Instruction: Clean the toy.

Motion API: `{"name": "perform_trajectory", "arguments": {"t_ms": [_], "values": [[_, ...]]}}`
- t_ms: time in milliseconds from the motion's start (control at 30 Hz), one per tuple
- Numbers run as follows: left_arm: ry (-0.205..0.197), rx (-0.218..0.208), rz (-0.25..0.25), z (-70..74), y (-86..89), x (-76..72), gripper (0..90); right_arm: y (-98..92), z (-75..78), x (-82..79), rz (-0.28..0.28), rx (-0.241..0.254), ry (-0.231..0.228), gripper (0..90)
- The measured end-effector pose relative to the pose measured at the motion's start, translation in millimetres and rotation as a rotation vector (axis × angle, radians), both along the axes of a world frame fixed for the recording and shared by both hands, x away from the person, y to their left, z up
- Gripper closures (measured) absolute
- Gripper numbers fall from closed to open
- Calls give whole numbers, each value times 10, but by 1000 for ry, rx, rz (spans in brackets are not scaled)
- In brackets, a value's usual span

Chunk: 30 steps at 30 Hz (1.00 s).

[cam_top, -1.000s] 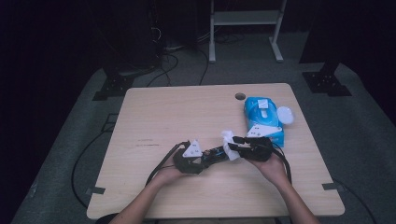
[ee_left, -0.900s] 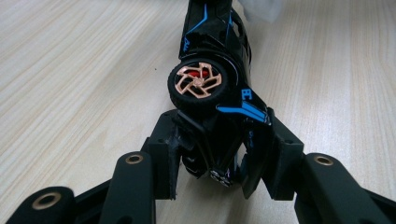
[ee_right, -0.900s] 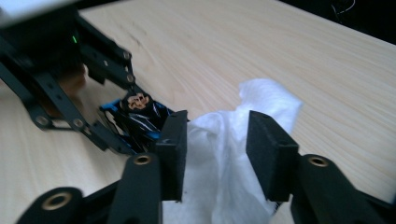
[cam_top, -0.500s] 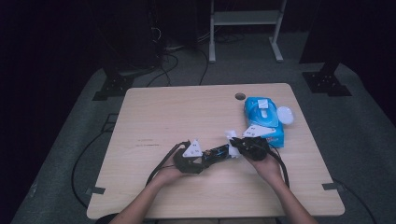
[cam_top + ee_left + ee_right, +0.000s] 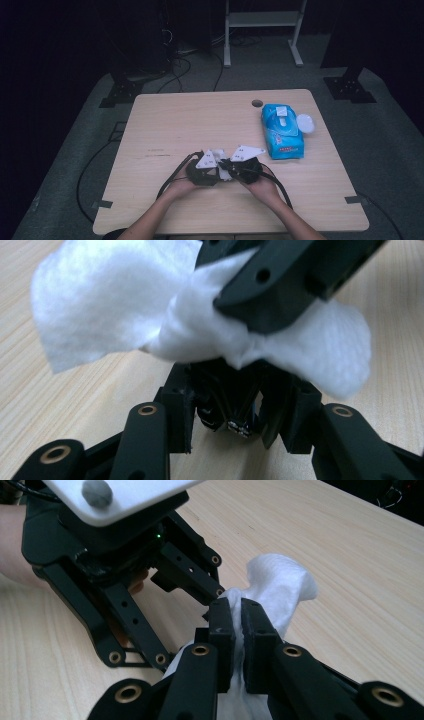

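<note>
the wooden table carries a blue wipes pack at its right side, well apart from the hands. near the front edge the left gripper and right gripper meet nose to nose. between them hangs a white wipe: the right jaws are clamped on it, the left jaws pinch its other end.
</note>
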<state>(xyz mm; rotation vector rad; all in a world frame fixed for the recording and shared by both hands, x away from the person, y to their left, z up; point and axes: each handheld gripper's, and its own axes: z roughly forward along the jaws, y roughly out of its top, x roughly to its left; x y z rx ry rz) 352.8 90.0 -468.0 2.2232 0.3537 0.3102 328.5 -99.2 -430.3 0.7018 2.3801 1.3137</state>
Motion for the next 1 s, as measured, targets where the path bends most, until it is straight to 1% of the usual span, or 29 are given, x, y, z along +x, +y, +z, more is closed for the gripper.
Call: {"name": "perform_trajectory", "arguments": {"t_ms": [67, 100, 133, 167, 200, 233, 267, 333, 400, 467, 500, 533, 600, 700, 767, 800, 833, 867, 900, 933, 967, 1000], "values": [[-2, 0, 3, -1, -7, -1, 568, -48, 19, 14, -21, -15, -10, 844], [0, -3, 4, -2, -10, -2, 568, -108, 31, 37, -46, -34, -21, 844], [-2, 0, 2, -1, -8, 1, 568, -149, 37, 51, -71, -41, -22, 844], [-3, 1, 1, -1, -8, 5, 567, -204, 43, 69, -111, -62, -28, 844], [-5, 1, 2, -1, -15, 16, 567, -283, 40, 97, -136, -69, -28, 845], [-5, 1, 2, -1, -15, 16, 567, -283, 40, 97, -136, -69, -28, 845], [-5, 0, 5, -2, -21, 18, 567, -398, 35, 119, -174, -61, -24, 845], [-6, 1, 5, -1, -27, 24, 567, -499, 44, 146, -204, -69, -32, 845], [-8, 2, 7, -1, -22, 28, 566, -595, 55, 177, -251, -83, -42, 845], [-7, 1, 7, -1, -21, 31, 565, -688, 60, 221, -273, -47, -13, 845], [-11, 4, 7, 1, -21, 31, 565, -712, 58, 247, -274, -31, 9, 845], [-16, 7, 8, 4, -20, 33, 565, -710, 54, 261, -275, -26, 15, 846], [-15, 4, 12, 8, -11, 38, 566, -648, 52, 262, -263, -27, 28, 846], [-19, 1, 16, 17, 10, 53, 568, -465, 53, 244, -198, -15, 31, 847], [-19, 1, 25, 26, 18, 58, 571, -323, 45, 232, -133, 21, 65, 847], [-23, 15, 25, 30, 28, 66, 570, -235, 34, 221, -114, 8, 52, 846], [-22, 16, 30, 29, 47, 74, 571, -194, 33, 213, -112, -2, 37, 846], [-15, 7, 34, 29, 68, 84, 572, -168, 37, 215, -113, -14, 30, 846], [-15, 5, 39, 35, 89, 91, 573, -174, 40, 237, -114, -15, 30, 846], [-25, 5, 42, 43, 107, 101, 574, -199, 47, 261, -138, -26, 24, 847], [-31, 2, 50, 47, 126, 110, 575, -242, 57, 294, -172, -48, 2, 847], [-32, -1, 54, 46, 146, 123, 575, -306, 68, 339, -206, -59, -12, 847]]}}
